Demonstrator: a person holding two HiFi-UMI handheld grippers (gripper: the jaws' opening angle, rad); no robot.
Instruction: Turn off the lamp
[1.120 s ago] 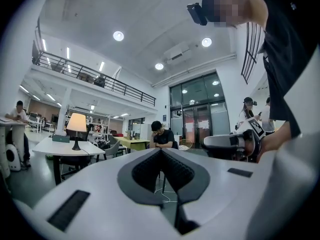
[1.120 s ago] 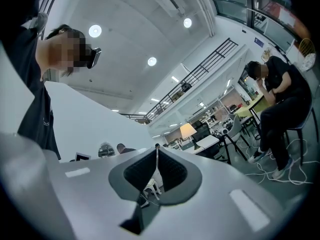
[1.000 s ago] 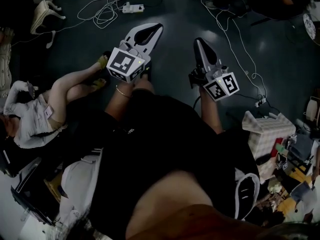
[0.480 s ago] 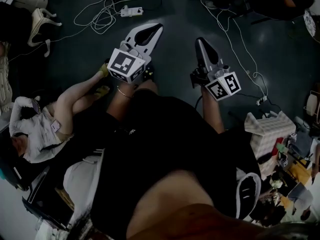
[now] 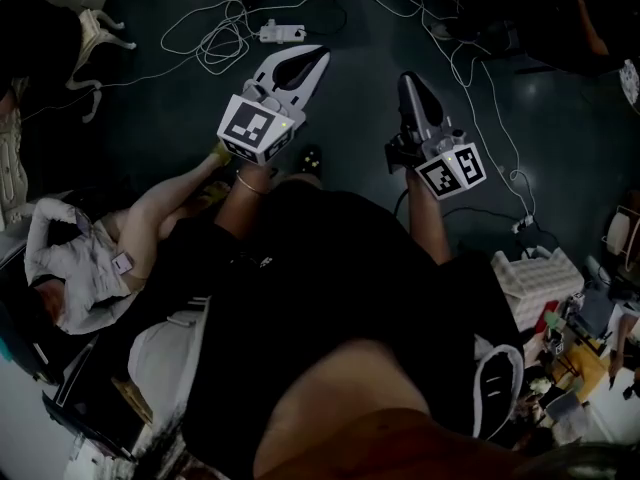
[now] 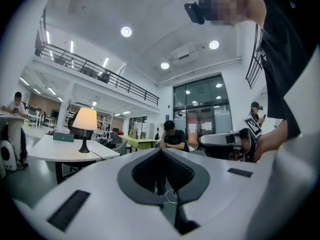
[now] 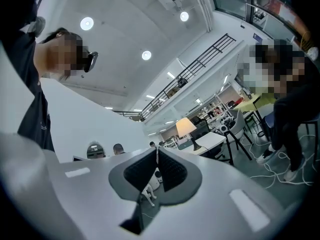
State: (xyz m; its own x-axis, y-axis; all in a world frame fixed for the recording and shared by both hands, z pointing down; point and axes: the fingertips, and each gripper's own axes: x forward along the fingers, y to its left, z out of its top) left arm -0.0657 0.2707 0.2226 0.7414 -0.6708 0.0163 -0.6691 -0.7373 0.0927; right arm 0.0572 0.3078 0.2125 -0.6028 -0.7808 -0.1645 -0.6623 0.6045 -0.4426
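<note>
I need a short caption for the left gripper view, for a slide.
Shut, empty left gripper; lit lamp on a white table beyond, at left.

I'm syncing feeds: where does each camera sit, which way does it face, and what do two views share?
Head view: on the head, steeply down at cabled floor; torso, forearms, left gripper, right gripper show.
Left gripper view: on it, level along shut jaws toward the lit lamp; holder's arm at right.
Right gripper view: on it, tilted up along shut jaws; holder's shoulder at left.
Both gripper views share the lamp.
</note>
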